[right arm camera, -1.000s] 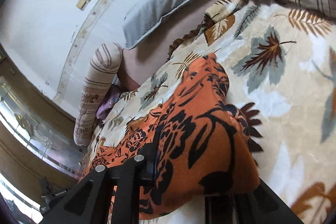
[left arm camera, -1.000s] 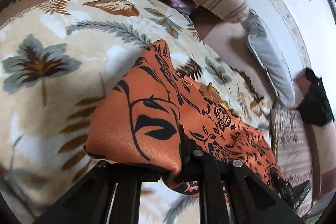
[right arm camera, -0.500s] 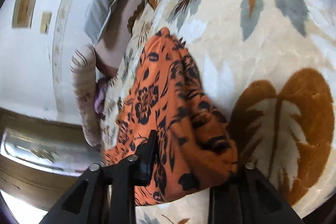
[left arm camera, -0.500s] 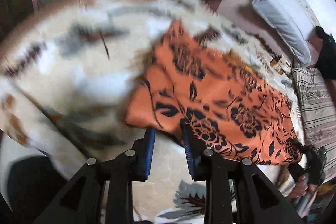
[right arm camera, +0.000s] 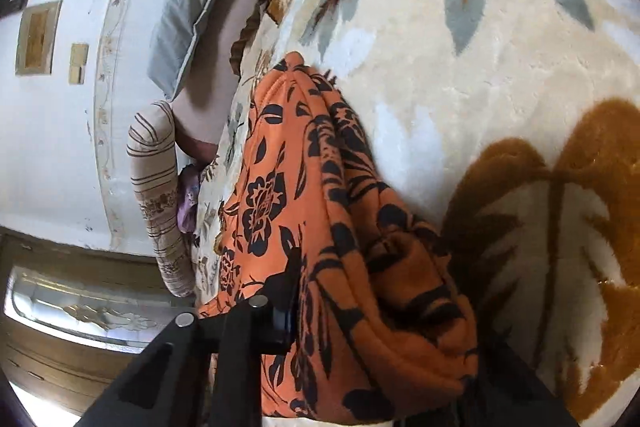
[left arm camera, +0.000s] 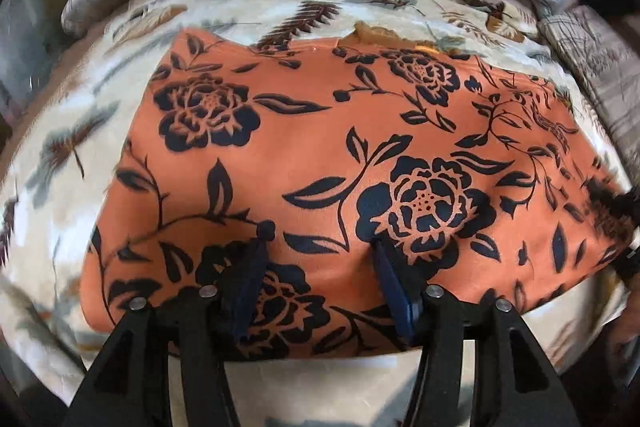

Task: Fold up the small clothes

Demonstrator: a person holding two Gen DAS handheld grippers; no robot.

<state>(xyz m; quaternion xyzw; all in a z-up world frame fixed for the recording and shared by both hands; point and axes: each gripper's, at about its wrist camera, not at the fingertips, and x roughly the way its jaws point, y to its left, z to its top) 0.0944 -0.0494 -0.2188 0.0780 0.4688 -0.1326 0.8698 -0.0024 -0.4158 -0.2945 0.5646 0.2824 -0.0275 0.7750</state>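
While the left gripper (left arm camera: pixel 320 239) hangs over the cloth (left arm camera: pixel 340 155) laid flat on the blanket (left arm camera: pixel 248 7) — jaws opening, pinching nothing — the right gripper (right arm camera: pixel 384 311) closes on a bunched end, likely to hold the fold.

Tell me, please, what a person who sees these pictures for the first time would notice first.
The eye goes first to the orange cloth with black flowers, spread across the middle of a cream blanket with a leaf pattern. The left gripper hangs over the cloth's near edge, its jaws opening and not pinching the cloth. In the right wrist view, the right gripper is closing on a bunched fold of the same cloth.
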